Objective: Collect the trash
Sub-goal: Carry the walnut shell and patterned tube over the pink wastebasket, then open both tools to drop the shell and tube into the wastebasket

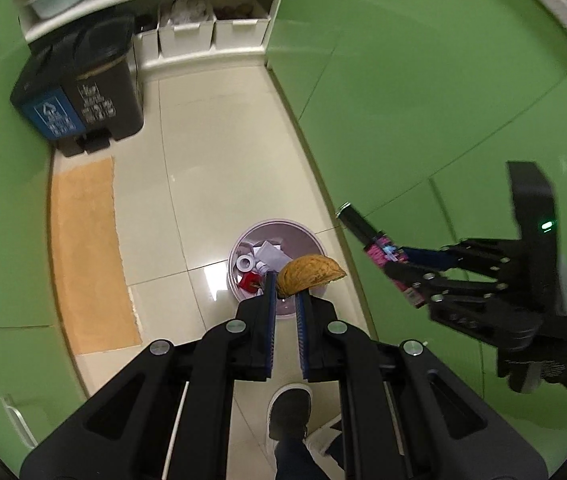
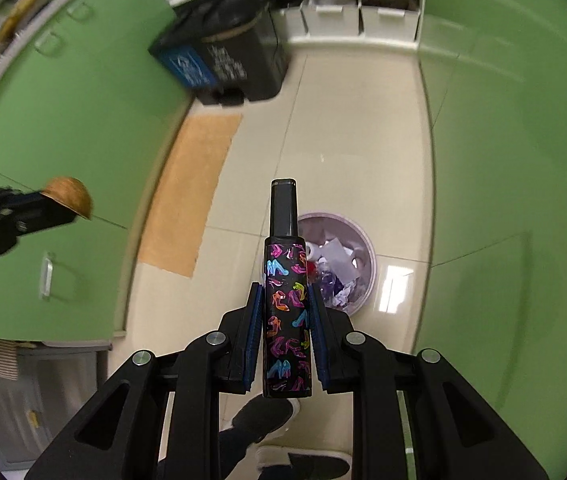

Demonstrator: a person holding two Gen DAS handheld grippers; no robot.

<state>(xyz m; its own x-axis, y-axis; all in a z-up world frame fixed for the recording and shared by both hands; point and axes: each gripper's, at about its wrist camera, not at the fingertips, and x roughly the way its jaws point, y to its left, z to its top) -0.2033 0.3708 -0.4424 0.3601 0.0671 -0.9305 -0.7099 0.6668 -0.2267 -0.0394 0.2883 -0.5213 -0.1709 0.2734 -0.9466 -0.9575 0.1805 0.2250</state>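
My left gripper is shut on a brown half shell, which sticks out to the right of its tips, high over a round pale bin on the floor. Paper scraps, a white roll and something red lie in that bin. My right gripper is shut on a black bottle with coloured shoe prints, cap pointing away, with the bin below and to the right. In the left wrist view the right gripper and its bottle hang at the right, in a black-gloved hand.
Green cabinet doors line both sides of a narrow tiled floor. A dark two-part pedal bin with a blue label stands at the far end beside white shelves with boxes. An orange mat lies on the left. The person's shoes are below.
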